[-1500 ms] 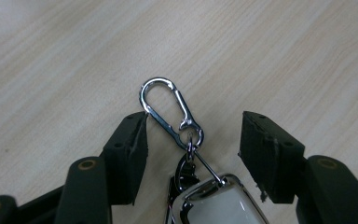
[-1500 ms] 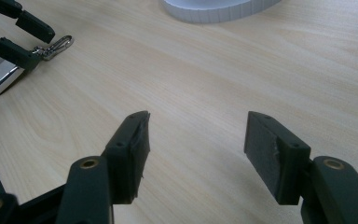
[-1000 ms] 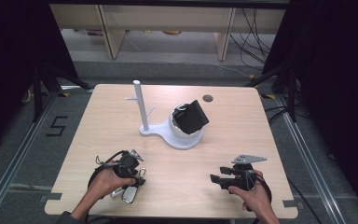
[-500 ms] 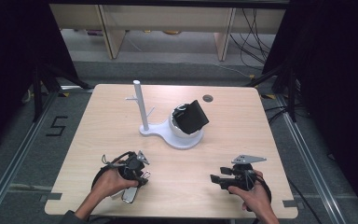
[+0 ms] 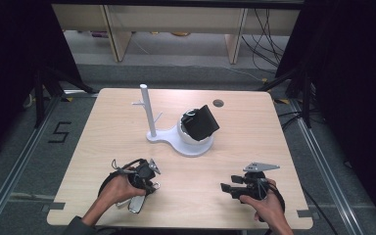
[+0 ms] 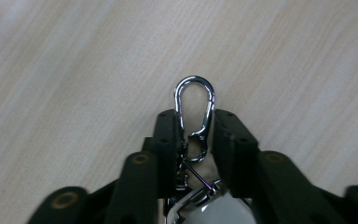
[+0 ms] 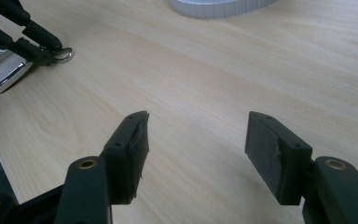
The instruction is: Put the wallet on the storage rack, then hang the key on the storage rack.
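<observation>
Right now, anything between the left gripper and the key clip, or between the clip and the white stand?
No. The left gripper has just been closing, and the clip sits between its pads. Only bare table lies between it and the white stand.

The white plastic stand with upright post (image 5: pixel 149 115) occupies the centre of the light wooden bench (image 5: pixel 254 142); bare surface lies open at the frame's left and right.

My pale wooden table (image 5: pixel 103 147) carries a white stand (image 5: pixel 176 139) near its middle and a shiny keyring (image 5: pixel 138 201) near my edge.
</observation>
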Available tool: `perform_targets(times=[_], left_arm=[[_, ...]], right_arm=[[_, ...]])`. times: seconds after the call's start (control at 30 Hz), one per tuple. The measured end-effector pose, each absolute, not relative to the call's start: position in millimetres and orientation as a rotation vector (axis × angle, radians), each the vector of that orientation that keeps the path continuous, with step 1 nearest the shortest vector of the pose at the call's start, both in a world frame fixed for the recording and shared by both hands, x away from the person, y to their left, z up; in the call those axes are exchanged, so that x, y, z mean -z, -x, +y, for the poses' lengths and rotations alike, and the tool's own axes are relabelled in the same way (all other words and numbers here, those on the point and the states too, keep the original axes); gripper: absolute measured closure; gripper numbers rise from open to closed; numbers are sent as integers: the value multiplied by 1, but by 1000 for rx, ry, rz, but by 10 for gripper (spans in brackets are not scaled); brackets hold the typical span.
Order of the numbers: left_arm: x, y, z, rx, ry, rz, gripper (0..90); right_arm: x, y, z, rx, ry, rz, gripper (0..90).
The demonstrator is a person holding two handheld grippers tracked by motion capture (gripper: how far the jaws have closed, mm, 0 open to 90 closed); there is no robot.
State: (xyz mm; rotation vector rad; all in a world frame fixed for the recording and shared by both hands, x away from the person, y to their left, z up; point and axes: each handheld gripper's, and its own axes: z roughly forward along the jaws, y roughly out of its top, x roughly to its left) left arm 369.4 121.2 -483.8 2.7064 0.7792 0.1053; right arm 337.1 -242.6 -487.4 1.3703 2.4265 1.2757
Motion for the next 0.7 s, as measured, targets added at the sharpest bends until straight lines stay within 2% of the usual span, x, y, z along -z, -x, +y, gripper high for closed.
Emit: perform_targets(times=[0.07,0.2,0.43,0.7], left_arm=[[484,-370,121,-141,-2699,828,554],[483,-368,124,-119,-2735,809,596],[481,-367,121,-90,-2799,789,737],[480,-373,121,-59,-2832,785,745]], right_arm=[[488,-337,-242,-1283,-1386,2435,401],[488,-339,-244,-1284,-1347,2443,402],[487,-338,-239,-1288,-1373,2446,402],[489,-341,-241,-1301,-1350,2448,403]])
